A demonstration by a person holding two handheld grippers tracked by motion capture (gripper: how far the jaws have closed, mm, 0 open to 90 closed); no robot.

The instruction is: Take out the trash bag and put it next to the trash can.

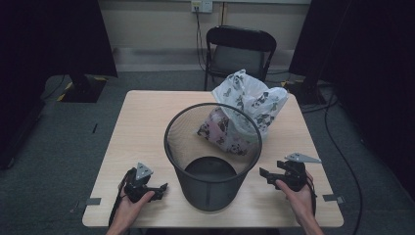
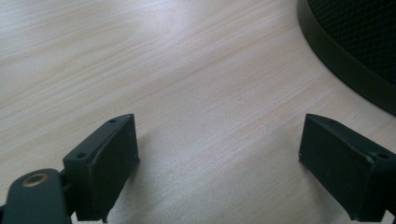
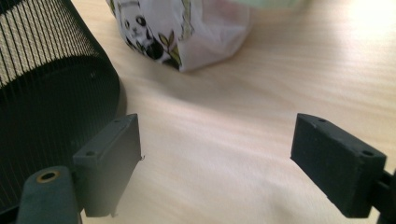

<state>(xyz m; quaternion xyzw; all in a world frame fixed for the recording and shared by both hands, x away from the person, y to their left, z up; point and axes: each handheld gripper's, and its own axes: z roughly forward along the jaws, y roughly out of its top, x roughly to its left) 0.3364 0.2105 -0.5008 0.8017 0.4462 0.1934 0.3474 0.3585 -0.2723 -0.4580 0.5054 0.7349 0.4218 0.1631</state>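
Observation:
A black mesh wastebasket (image 1: 213, 155) stands upright near the table's front middle, with nothing inside it. Behind it on the right lies a white plastic bag (image 1: 249, 110) printed with pandas; its lower end (image 3: 182, 32) also appears in the right gripper view. My left gripper (image 1: 159, 188) rests low on the table left of the basket, open, nothing between its jaws (image 2: 219, 154). My right gripper (image 1: 266, 174) sits right of the basket, open over bare wood (image 3: 217, 154). The basket's base (image 2: 355, 51) lies off to the right in the left gripper view.
The light wooden table (image 1: 142, 122) has bare room on its left half and far edge. A black folding chair (image 1: 237, 51) stands behind the table. Dark stands and cables (image 1: 337, 137) lie on the grey floor around it.

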